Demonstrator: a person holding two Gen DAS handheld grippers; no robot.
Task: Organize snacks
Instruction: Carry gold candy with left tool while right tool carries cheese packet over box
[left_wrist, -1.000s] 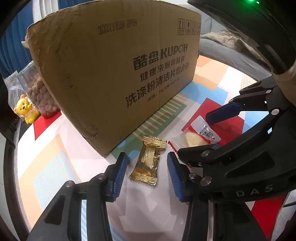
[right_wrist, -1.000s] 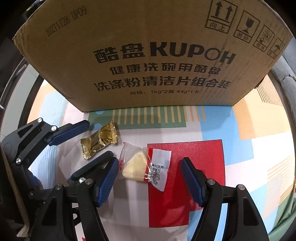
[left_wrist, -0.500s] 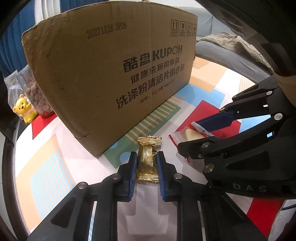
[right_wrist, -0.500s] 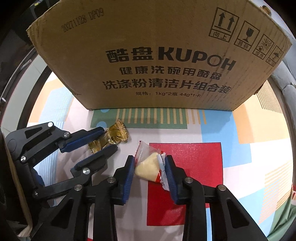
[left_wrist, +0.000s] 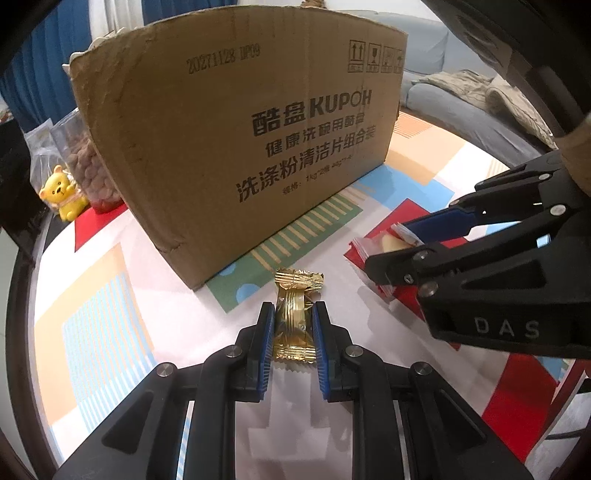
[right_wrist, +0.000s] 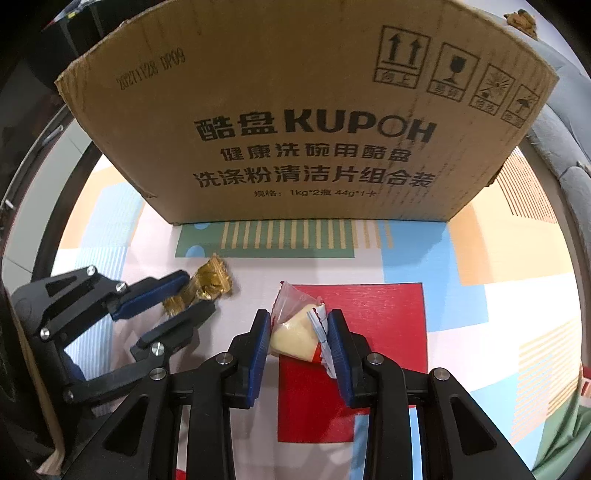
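The cardboard box (right_wrist: 306, 122) stands upright on the patterned surface (left_wrist: 92, 295), its printed side facing me; I cannot see its inside from here. Everything else I place from that box. To its far left, near the corner, a bag of brown round snacks (left_wrist: 86, 173) and a small yellow bear figure (left_wrist: 61, 197) sit well apart from my work.

In front of the printed side, toward its left end, my left tool (left_wrist: 293, 334) is clamped on the gold-wrapped snack (left_wrist: 295, 314), both blue pads pressing its sides after closing in just now. Beside it, before the middle of the box, my right tool (right_wrist: 297, 338) has likewise just closed and is clamped on the clear-wrapped yellow snack (right_wrist: 295, 332), which hangs over the red patch.

So I judge the step in hand to be the pick-up: both snacks are gripped, neither is yet in the box. Next I need to raise both tools above the box's top edge, carry them over it without bumping each other, and open only once each snack is over the inside.
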